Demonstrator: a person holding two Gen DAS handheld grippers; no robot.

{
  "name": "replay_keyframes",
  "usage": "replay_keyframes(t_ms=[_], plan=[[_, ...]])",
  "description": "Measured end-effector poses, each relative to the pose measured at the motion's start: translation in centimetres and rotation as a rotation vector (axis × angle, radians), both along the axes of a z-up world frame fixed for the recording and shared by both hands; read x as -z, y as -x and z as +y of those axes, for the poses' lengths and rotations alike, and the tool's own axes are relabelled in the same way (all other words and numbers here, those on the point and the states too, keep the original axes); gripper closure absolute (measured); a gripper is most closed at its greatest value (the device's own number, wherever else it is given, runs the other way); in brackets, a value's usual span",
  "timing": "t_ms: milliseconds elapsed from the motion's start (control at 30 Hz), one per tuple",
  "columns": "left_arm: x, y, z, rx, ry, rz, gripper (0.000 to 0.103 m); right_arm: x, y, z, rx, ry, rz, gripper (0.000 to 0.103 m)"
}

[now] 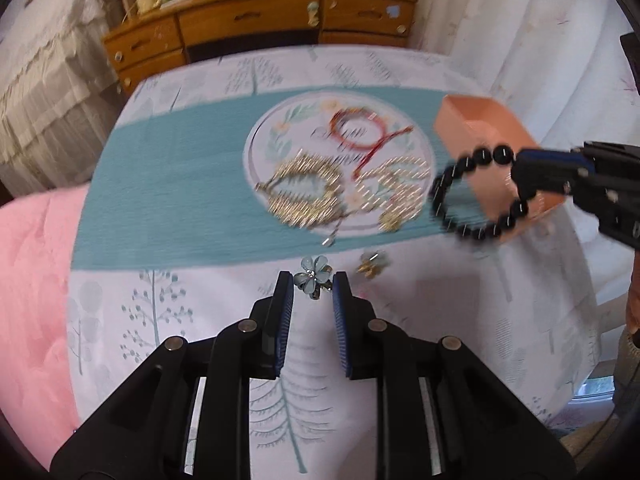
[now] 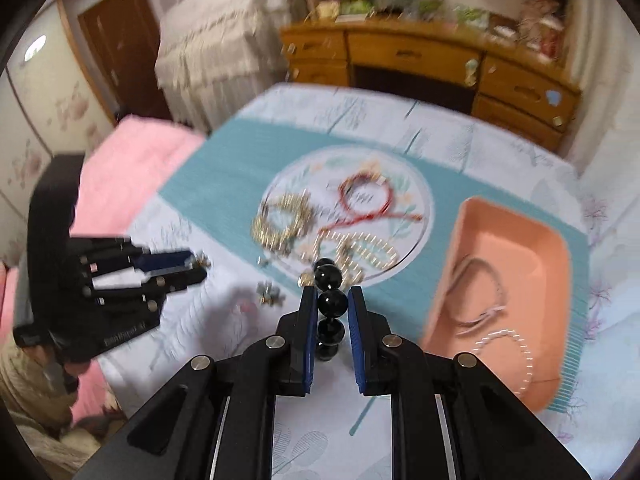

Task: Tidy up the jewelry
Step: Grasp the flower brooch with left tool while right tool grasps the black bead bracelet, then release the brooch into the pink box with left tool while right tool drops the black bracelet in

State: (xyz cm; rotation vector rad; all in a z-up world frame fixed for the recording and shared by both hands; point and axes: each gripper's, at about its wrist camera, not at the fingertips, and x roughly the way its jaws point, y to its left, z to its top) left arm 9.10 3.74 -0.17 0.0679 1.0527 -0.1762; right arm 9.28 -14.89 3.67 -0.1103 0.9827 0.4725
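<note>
My right gripper is shut on a black bead bracelet, held above the table; it also shows in the left wrist view hanging in front of the orange tray. My left gripper is open, its fingertips either side of a pale blue flower hair clip on the cloth. A round plate holds gold chains and a red cord bracelet. The orange tray holds a thin cord necklace and a pearl strand.
A small gold ornament lies on the cloth right of the clip. A teal runner crosses the white tablecloth. A pink blanket lies at the left. A wooden dresser stands behind the table.
</note>
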Motion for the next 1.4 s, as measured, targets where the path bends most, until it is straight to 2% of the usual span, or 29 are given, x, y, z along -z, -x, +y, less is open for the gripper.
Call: replay_keyframes(t_ms=[133,233,400,567,733,933,1000,1133,1400], plan=[[-2.8,-0.3,-2.4,0.041,-0.001,-0.052,0.086,-3.2,0.4,-3.7,0.109,-0.050,-0.089,0.088],[-4.5,-0.9,-4.8,0.078,-0.003,-0.088,0.086,-4.2,0.3,-6.0,0.168,-0.059,-0.121,0.088],[-6.8,-2.6,-9.5,0.150,-0.010,-0.136,0.086,-3.4,-0.2,-9.9,0.269,-0.066,-0.101,0.088],[-7.5,-4.8,-13.9,0.207,0.000,-0.141,0.086,-0.7,-0.8,-13.3,0.341,-0.049,-0.047,0.088],[-6.6,-7.1,-17.2,0.232,0.018,-0.126,0.086,2.8,-1.6,-15.2,0.401,0.013,0.003,0.088],[-4.9,-9.4,-20.5,0.252,0.015,-0.097,0.086,5.1,-2.0,-16.3,0.422,0.013,0.051,0.087],[-4.0,-10.5,-21.5,0.250,0.019,-0.081,0.086,5.3,-1.8,-16.5,0.437,0.008,0.062,0.084],[-2.2,-12.3,-22.8,0.246,0.040,-0.041,0.086,4.7,-1.2,-16.5,0.454,0.022,0.007,0.065],[1.9,-15.5,-24.7,0.216,0.053,0.043,0.085,3.3,-0.1,-16.1,0.452,0.033,-0.053,0.064]])
